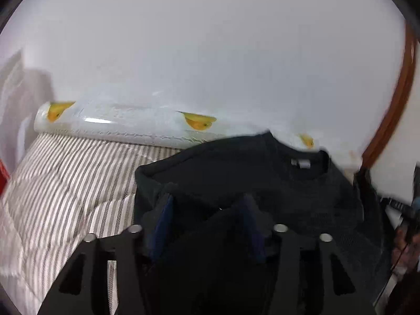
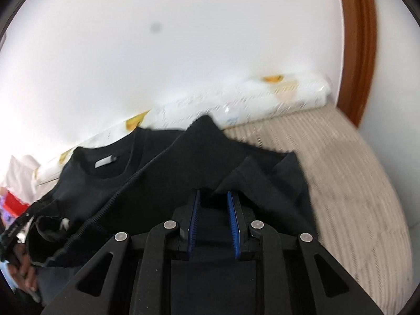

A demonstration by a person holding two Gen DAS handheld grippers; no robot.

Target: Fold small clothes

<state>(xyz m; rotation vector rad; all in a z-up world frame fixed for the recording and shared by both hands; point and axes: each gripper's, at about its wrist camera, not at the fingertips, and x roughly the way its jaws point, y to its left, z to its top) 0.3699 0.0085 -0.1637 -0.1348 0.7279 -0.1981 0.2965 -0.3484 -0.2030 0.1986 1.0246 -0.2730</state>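
A black T-shirt lies on a striped bed cover, collar and white neck label toward the wall. My left gripper hovers low over the shirt's near-left part. Its blue pads stand well apart and open, with a loose ridge of black cloth between them. In the right wrist view the T-shirt is bunched, one side pulled over toward the middle. My right gripper is nearly closed, its blue pads pinching a fold of the shirt's right side.
A long plastic-wrapped white roll with yellow prints lies along the white wall behind the shirt. A brown wooden frame stands at the right. A person's hand and red and white items sit at the left edge.
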